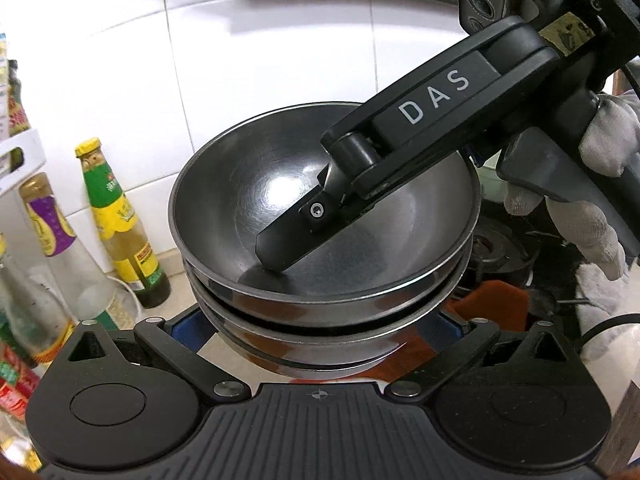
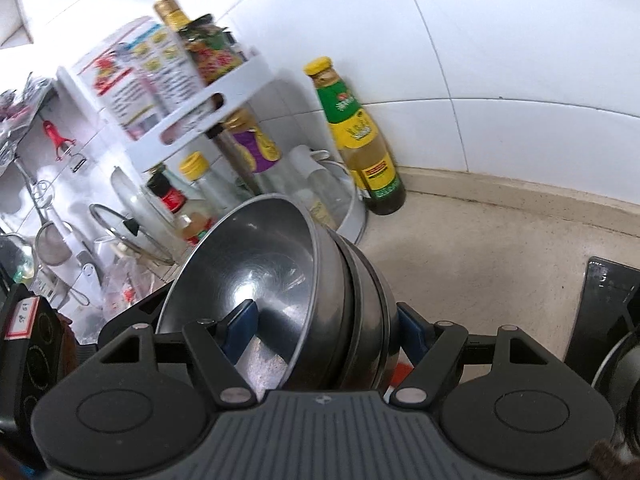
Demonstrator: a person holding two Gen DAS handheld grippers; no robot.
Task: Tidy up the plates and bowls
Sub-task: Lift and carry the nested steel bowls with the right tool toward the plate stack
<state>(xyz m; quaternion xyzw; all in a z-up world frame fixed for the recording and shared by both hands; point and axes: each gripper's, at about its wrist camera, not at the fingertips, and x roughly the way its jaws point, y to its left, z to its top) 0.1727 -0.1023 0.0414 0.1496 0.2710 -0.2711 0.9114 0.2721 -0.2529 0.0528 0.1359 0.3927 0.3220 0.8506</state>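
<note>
The right gripper clamps the stack of steel bowls, one finger inside the top bowl; the left gripper pinches that stack's sides

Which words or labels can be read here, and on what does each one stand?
"DAS": on the right gripper arm over the bowls.
Bottle labels: too blurred to read.
Box print on the rack: too blurred.
Handwritten tag: illegible.
</note>
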